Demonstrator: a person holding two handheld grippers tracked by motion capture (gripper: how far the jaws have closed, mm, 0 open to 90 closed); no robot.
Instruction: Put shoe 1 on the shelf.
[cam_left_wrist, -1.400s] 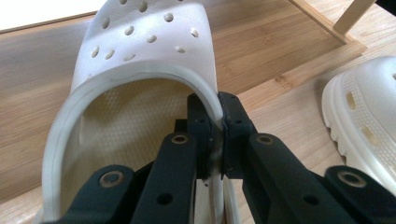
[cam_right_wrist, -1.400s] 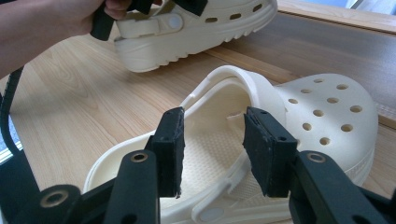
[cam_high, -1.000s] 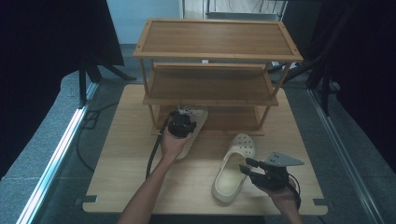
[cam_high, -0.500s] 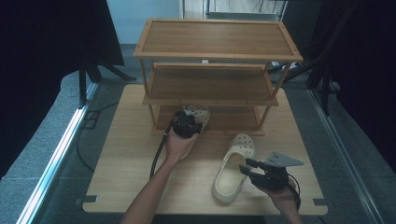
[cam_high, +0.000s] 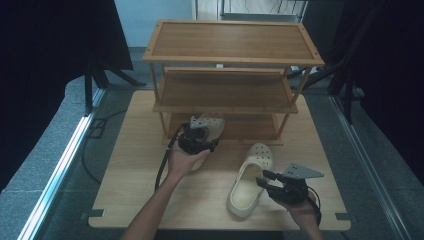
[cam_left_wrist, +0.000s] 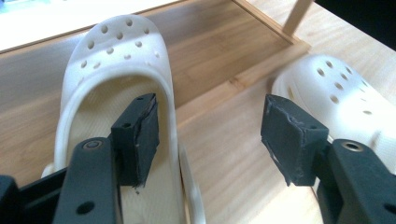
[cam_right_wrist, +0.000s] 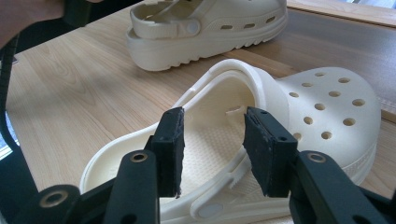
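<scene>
Two cream perforated clogs lie before a wooden shoe rack (cam_high: 232, 57). One clog (cam_high: 210, 122) (cam_left_wrist: 116, 65) (cam_right_wrist: 205, 28) rests with its toe on the rack's bottom shelf (cam_high: 250, 127). My left gripper (cam_high: 200, 131) (cam_left_wrist: 215, 135) is over its heel end. The jaws have just been opening: one pad is inside the clog and the other outside, with its side wall loose between them. The other clog (cam_high: 250, 175) (cam_left_wrist: 336, 93) (cam_right_wrist: 322, 107) lies on the board. My right gripper (cam_high: 262, 179) (cam_right_wrist: 219, 151) stands open over its near rim, pads apart and not pressing.
The rack stands at the back of a light wooden board (cam_high: 130, 165) and has three shelves, the top (cam_high: 232, 40) and middle (cam_high: 225, 90) ones bare. A black cable (cam_high: 162, 165) trails from the left gripper. Grey floor and a metal rail (cam_high: 60, 170) lie to the left.
The left hand shifted a little right, toward the rack, carrying its clog's toe further onto the bottom shelf. The right hand and its clog stayed put.
</scene>
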